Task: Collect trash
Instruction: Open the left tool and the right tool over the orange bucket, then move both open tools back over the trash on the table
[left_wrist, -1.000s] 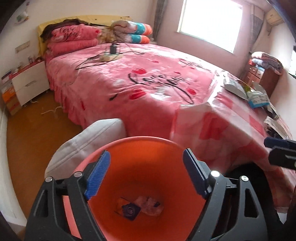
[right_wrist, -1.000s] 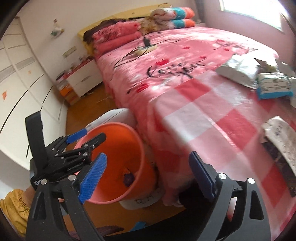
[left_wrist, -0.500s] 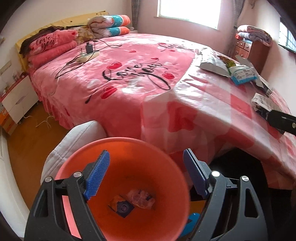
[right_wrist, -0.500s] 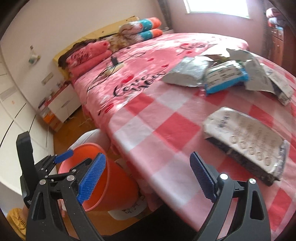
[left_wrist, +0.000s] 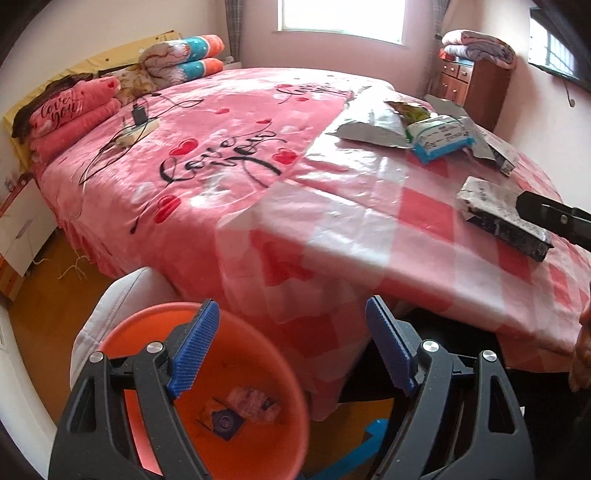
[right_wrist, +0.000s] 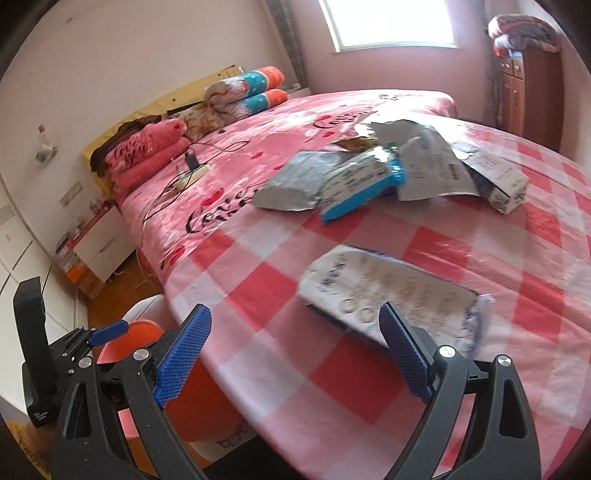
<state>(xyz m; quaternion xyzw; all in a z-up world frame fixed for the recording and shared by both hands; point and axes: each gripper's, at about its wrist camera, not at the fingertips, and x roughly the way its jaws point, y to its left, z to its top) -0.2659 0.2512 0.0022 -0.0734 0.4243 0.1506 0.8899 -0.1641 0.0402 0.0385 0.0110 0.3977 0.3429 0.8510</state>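
An orange bin (left_wrist: 255, 435) stands on the floor by the bed, with a few wrappers (left_wrist: 240, 410) at its bottom. My left gripper (left_wrist: 291, 350) is open and empty just above its rim. My right gripper (right_wrist: 295, 354) is open and empty over the checked sheet (right_wrist: 461, 251), just short of a flat white and dark wrapper (right_wrist: 388, 291), which also shows in the left wrist view (left_wrist: 495, 206). Farther back lies a pile of trash: a silver bag (right_wrist: 295, 184), a blue-edged packet (right_wrist: 358, 188) and a small carton (right_wrist: 498, 177).
The pink bed (left_wrist: 221, 155) holds a power strip with cables (left_wrist: 136, 129) and folded blankets (left_wrist: 70, 114). A white cushion (left_wrist: 110, 306) sits behind the bin. A nightstand (right_wrist: 99, 243) stands at the left, a wooden cabinet (left_wrist: 472, 88) at the back right.
Both grippers have risen and swung right toward the bed. The bin has dropped lower in the left view. My right gripper has come close to the flat wrapper.
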